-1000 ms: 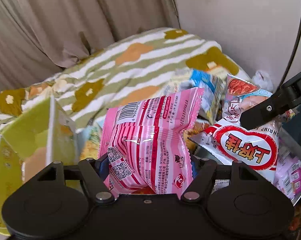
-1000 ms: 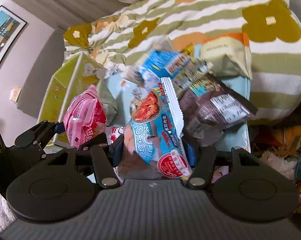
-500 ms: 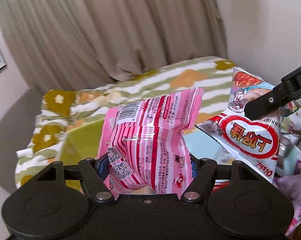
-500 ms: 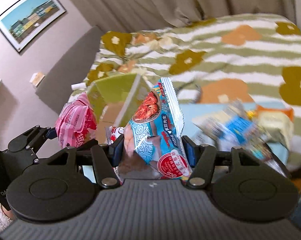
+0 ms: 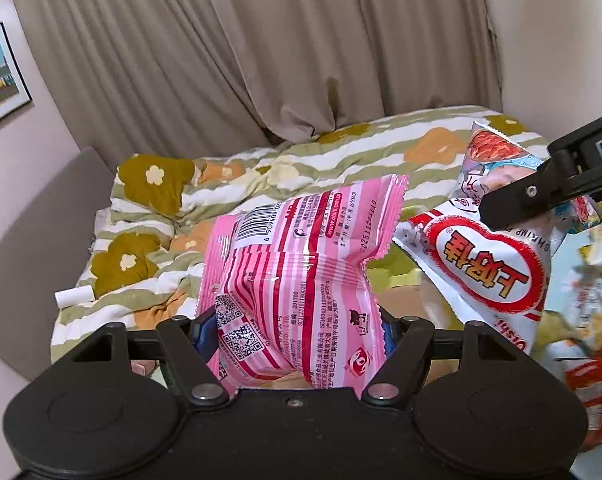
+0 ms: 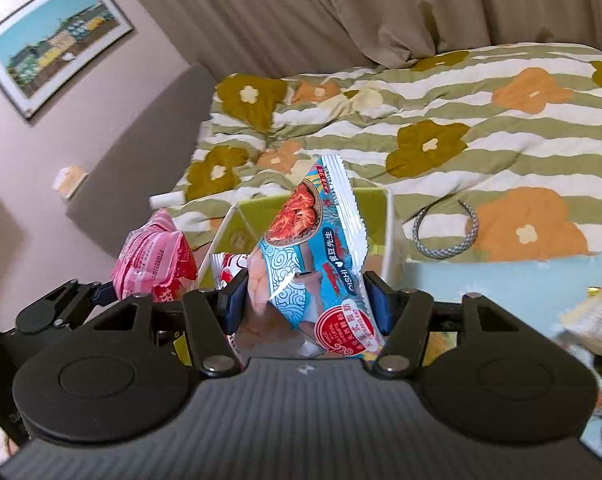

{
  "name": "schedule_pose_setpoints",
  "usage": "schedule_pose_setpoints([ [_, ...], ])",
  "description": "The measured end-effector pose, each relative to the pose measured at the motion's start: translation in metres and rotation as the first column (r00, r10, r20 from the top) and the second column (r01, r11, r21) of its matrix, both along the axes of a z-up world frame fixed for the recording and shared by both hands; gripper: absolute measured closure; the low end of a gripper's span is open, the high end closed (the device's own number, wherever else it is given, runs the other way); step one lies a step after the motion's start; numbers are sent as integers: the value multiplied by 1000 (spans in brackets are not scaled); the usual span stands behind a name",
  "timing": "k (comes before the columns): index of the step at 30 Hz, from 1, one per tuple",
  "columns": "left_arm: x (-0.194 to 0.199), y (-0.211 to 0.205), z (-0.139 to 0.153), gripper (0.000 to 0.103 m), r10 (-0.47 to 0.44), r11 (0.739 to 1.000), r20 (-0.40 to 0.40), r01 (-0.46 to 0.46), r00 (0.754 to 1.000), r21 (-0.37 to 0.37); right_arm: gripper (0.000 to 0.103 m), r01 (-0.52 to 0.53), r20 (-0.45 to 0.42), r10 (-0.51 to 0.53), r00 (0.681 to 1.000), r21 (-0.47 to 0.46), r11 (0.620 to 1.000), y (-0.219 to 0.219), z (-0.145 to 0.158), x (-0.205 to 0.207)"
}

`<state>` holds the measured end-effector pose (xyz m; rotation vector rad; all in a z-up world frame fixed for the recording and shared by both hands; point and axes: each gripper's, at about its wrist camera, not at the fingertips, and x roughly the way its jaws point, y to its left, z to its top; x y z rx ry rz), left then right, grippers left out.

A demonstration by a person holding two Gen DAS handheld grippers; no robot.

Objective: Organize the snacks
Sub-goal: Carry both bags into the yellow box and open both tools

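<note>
Left wrist view: the left gripper [image 5: 297, 332] was seen pinching the pink packet [image 5: 301, 276], long axis toward 12 o'clock; the green box [image 5: 397, 276] lay just behind, toward 1 o'clock.

Right wrist view: the right gripper [image 6: 307, 306] was seen pinching the blue packet [image 6: 317, 256]; the box lay directly at 12 o'clock, nearer this hand.

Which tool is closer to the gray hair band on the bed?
Right. The right tool, gripping a blue snack bag, sits just left of the hair band. The left tool is farther left.
</note>
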<state>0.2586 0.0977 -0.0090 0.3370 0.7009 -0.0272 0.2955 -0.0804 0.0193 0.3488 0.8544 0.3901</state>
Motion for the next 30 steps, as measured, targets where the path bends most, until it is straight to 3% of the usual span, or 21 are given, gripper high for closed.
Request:
schedule_pose_setpoints([
  [5,48,27,-27,28,-33,999,-69,32,997,-9,28,102,-37,-103,994,-44,994,40,-25,36],
  [10,80,35,-57,25,-69,997,-131,66,989,-32,28,173,-67,-180,981,-101,980,52,-49,59],
  [11,84,36,-61,22,-73,997,-146,67,987,-45,28,179,-74,-187,980,-111,978,52,-53,62],
  [13,89,38,-69,3,-77,996,-155,68,985,-61,28,184,-88,-195,977,-123,975,53,-59,66],
  [18,86,37,-73,0,-70,997,-155,64,985,-46,28,180,-97,-193,976,-130,975,48,-64,66],
  [30,53,66,-51,0,64,992,-160,-80,985,-101,28,89,-89,-98,991,-99,991,53,-54,68],
])
